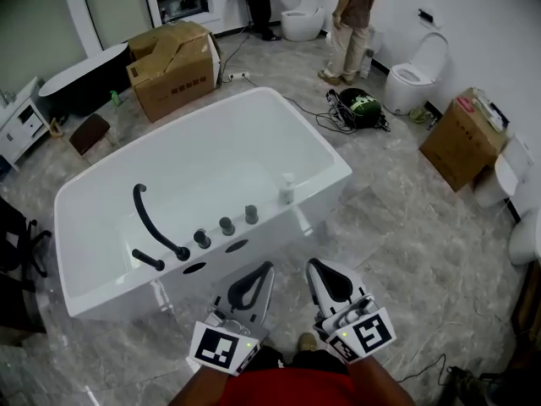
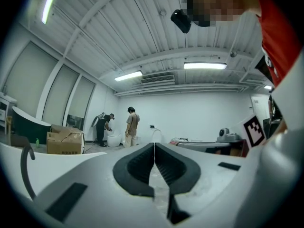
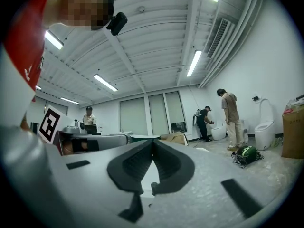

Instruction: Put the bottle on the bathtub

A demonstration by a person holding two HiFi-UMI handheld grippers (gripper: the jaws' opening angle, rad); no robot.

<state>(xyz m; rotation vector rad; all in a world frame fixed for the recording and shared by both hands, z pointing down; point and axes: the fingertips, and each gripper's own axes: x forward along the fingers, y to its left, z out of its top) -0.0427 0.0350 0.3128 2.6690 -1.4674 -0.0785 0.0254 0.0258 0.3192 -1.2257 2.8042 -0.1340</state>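
A small white bottle (image 1: 287, 189) stands upright on the near right rim of the big white bathtub (image 1: 333, 164). Both grippers are held close to the person's body, short of the tub's near side and well apart from the bottle. The left gripper (image 1: 269, 267) is shut with nothing between its jaws; in the left gripper view its fingertips (image 2: 154, 144) meet and point level across the room. The right gripper (image 1: 311, 266) is likewise shut and empty, and its tips (image 3: 153, 141) touch in the right gripper view.
A black curved faucet (image 1: 150, 218) and grey knobs (image 1: 226, 225) sit on the tub's near deck. Beyond the tub are a cardboard box (image 1: 173, 66), a dark bathtub (image 1: 80, 79), two people (image 1: 351, 24), a toilet (image 1: 414, 74), a green-black bag (image 1: 359, 104) and another box (image 1: 463, 138).
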